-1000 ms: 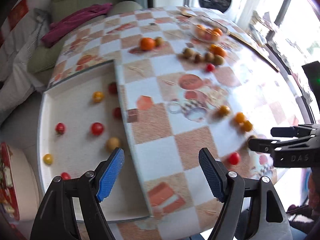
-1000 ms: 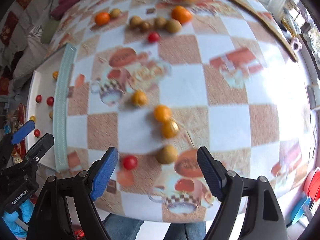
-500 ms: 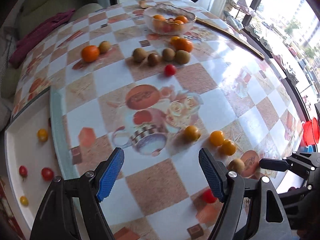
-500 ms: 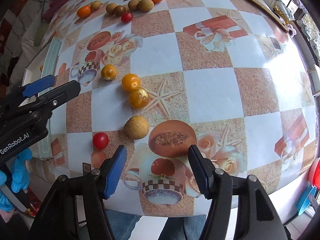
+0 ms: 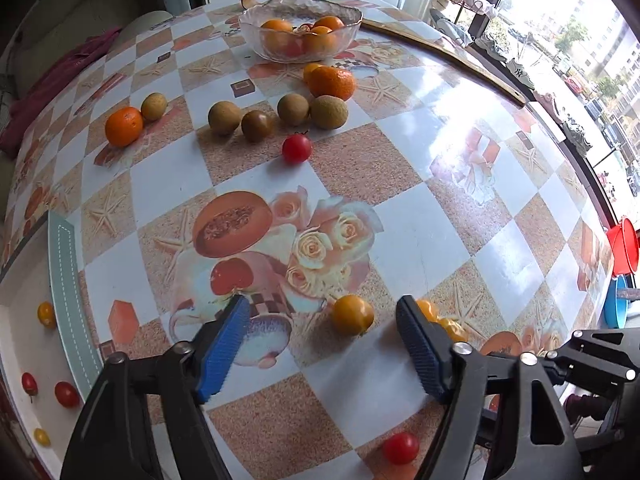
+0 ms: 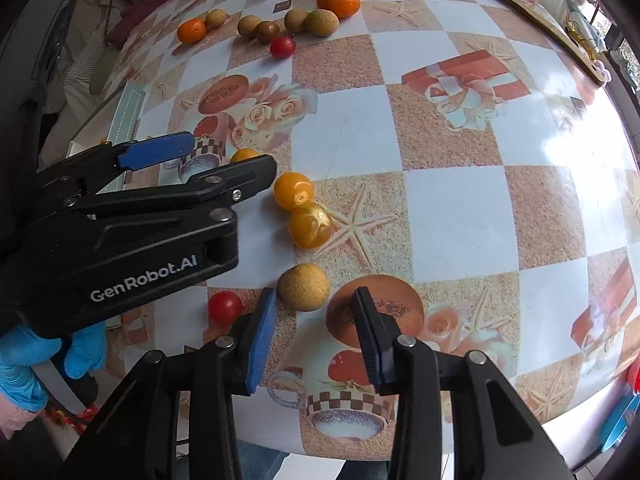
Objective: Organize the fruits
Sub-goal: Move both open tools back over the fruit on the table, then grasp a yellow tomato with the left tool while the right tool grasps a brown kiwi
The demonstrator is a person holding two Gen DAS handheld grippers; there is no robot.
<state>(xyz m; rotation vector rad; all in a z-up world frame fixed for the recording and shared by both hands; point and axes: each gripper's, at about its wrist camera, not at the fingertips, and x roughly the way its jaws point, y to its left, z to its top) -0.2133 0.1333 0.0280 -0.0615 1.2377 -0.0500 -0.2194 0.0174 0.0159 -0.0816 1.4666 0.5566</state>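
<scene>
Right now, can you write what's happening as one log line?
left tongs: open, around yellow tomato | right tongs: open, near tan round fruit | nothing gripped

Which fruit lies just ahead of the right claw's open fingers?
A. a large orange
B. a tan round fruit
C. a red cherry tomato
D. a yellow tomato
B: in the right wrist view the tan round fruit sits just beyond the open right claw, with the red tomato off to its left.

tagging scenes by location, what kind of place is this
Probably a home dining or living area: a table under a glossy checkered printed tablecloth, a clear glass bowl of oranges, and a cushioned sofa with a maroon cloth beside it.
</scene>
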